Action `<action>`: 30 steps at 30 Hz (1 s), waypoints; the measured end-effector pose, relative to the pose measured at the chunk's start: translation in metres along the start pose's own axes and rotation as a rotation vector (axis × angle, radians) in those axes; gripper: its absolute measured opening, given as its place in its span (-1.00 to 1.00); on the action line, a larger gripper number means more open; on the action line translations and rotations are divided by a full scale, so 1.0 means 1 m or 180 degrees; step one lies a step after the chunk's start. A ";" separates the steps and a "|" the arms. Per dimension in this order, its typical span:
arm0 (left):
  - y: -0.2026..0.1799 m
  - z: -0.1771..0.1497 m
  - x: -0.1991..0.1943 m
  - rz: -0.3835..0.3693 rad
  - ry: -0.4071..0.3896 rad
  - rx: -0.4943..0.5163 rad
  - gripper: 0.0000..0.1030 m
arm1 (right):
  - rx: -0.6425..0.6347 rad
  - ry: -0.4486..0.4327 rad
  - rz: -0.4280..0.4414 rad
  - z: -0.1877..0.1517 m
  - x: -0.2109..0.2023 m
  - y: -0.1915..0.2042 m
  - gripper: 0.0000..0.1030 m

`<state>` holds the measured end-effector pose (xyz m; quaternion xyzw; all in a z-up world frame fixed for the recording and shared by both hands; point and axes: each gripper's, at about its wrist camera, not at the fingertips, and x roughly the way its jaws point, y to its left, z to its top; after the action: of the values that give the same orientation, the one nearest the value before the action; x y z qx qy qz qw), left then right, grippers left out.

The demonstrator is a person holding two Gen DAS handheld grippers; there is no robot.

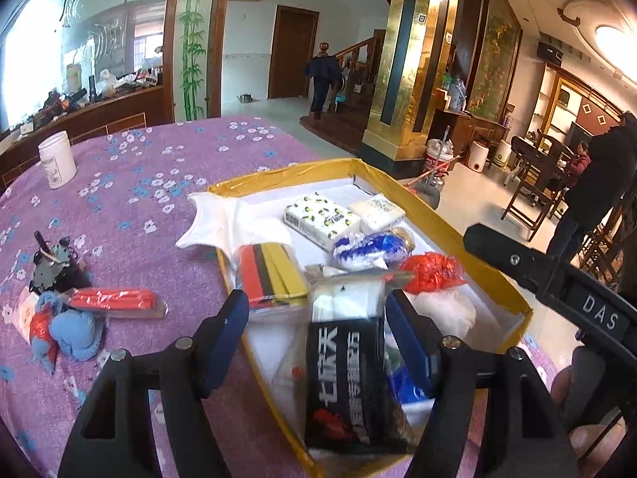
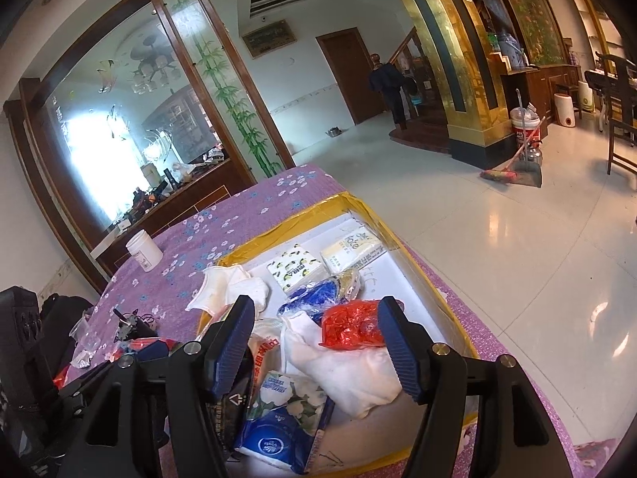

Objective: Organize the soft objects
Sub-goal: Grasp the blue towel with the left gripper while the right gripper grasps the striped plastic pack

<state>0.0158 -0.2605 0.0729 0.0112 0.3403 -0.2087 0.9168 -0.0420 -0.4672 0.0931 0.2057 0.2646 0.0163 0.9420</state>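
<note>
- Gathering soft objects in yellow-rimmed box point(image 1: 458, 219) near table's right edge.
- Left gripper point(image 1: 318, 310) straddling black-labelled packet point(image 1: 344, 378), pads apart, unclenched.
- Right gripper point(image 2: 316, 326) released above red bag point(image 2: 350, 324), clearing box.

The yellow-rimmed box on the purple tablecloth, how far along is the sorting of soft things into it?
Mostly filled: the yellow-rimmed box already holds the lemon-print tissue pack, red crinkled plastic bag and white cloth bundle. In hand: nothing clearly; the left gripper straddles a black-labelled packet, and the right gripper stands open above the box. Left on the cloth: the blue knitted toy and red stick packet.
</note>
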 end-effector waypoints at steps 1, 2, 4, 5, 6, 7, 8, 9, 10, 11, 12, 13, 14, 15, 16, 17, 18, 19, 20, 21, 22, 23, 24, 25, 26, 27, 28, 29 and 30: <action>0.001 -0.002 -0.005 0.0030 -0.0006 0.0013 0.37 | -0.0015 0.0003 0.0015 0.000 -0.001 0.003 0.37; 0.001 -0.003 -0.009 0.0049 -0.0017 0.0026 0.37 | -0.0038 0.0007 0.0030 0.000 -0.003 0.006 0.37; 0.003 -0.007 -0.019 0.0092 -0.0050 0.0070 0.37 | -0.0088 0.0014 0.0060 -0.001 -0.006 0.012 0.37; 0.005 -0.010 -0.025 0.0118 -0.0069 0.0089 0.40 | -0.0119 0.0016 0.0083 -0.002 -0.008 0.016 0.38; 0.008 -0.014 -0.031 0.0146 -0.0084 0.0097 0.50 | -0.0144 0.0020 0.0097 -0.002 -0.009 0.019 0.38; 0.013 -0.018 -0.037 0.0183 -0.0102 0.0095 0.54 | -0.0176 0.0026 0.0111 -0.003 -0.010 0.022 0.40; 0.019 -0.024 -0.043 0.0232 -0.0119 0.0082 0.56 | -0.0218 0.0037 0.0131 -0.004 -0.011 0.027 0.41; 0.023 -0.027 -0.047 0.0251 -0.0125 0.0072 0.56 | -0.0245 0.0051 0.0150 -0.006 -0.010 0.030 0.41; 0.031 -0.033 -0.052 0.0291 -0.0118 0.0060 0.56 | -0.0276 0.0075 0.0183 -0.008 -0.009 0.034 0.42; 0.037 -0.039 -0.056 0.0335 -0.0104 0.0048 0.57 | -0.0319 0.0118 0.0240 -0.010 -0.007 0.040 0.42; 0.046 -0.047 -0.062 0.0387 -0.0096 0.0025 0.57 | -0.0350 0.0145 0.0279 -0.013 -0.005 0.045 0.42; 0.053 -0.052 -0.065 0.0431 -0.0094 0.0006 0.57 | -0.0393 0.0174 0.0323 -0.016 -0.004 0.051 0.42; 0.062 -0.057 -0.069 0.0500 -0.0085 -0.0021 0.57 | -0.0455 0.0209 0.0381 -0.019 -0.002 0.059 0.42; 0.070 -0.062 -0.073 0.0580 -0.0073 -0.0053 0.57 | -0.0533 0.0247 0.0447 -0.023 -0.001 0.068 0.42; 0.081 -0.068 -0.078 0.0649 -0.0069 -0.0102 0.57 | -0.0604 0.0280 0.0516 -0.026 0.001 0.076 0.42; 0.092 -0.073 -0.083 0.0714 -0.0070 -0.0169 0.57 | -0.0682 0.0324 0.0634 -0.030 0.001 0.087 0.42; 0.104 -0.077 -0.087 0.0808 -0.0061 -0.0240 0.57 | -0.0730 0.0361 0.0728 -0.034 0.003 0.096 0.42; 0.115 -0.080 -0.091 0.0909 -0.0045 -0.0293 0.57 | -0.0778 0.0408 0.0801 -0.036 0.005 0.105 0.51; 0.130 -0.083 -0.095 0.1022 -0.0047 -0.0374 0.57 | -0.0826 0.0465 0.0860 -0.038 0.008 0.116 0.59; 0.138 -0.085 -0.098 0.1070 -0.0063 -0.0429 0.57 | -0.0852 0.0513 0.0923 -0.040 0.012 0.125 0.60; 0.152 -0.088 -0.102 0.1170 -0.0073 -0.0526 0.57 | -0.0882 0.0572 0.1004 -0.041 0.015 0.134 0.60; 0.165 -0.090 -0.104 0.1293 -0.0074 -0.0627 0.57 | -0.0919 0.0655 0.1074 -0.041 0.022 0.145 0.60; 0.176 -0.093 -0.106 0.1367 -0.0081 -0.0734 0.57 | -0.0959 0.0749 0.1109 -0.041 0.029 0.155 0.60; 0.190 -0.096 -0.109 0.1318 -0.0090 -0.0901 0.57 | -0.0982 0.0830 0.1123 -0.040 0.036 0.165 0.60; 0.197 -0.098 -0.109 0.1258 -0.0087 -0.1012 0.57 | -0.0976 0.0938 0.1133 -0.037 0.048 0.176 0.60; 0.206 -0.100 -0.110 0.1181 -0.0083 -0.1171 0.57 | -0.0967 0.1010 0.1156 -0.035 0.057 0.184 0.60; 0.209 -0.100 -0.111 0.1149 -0.0107 -0.1232 0.57 | -0.0960 0.1094 0.1158 -0.034 0.070 0.192 0.60; 0.210 -0.100 -0.113 0.1145 -0.0137 -0.1259 0.57 | -0.0948 0.1203 0.1073 -0.032 0.087 0.201 0.60; 0.210 -0.100 -0.113 0.1148 -0.0142 -0.1269 0.57 | -0.0947 0.1260 0.0992 -0.032 0.100 0.207 0.60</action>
<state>-0.0411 -0.0097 0.0418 -0.1137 0.3468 0.0290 0.9306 0.0434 -0.2520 0.1008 0.0963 0.4032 0.2392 0.8780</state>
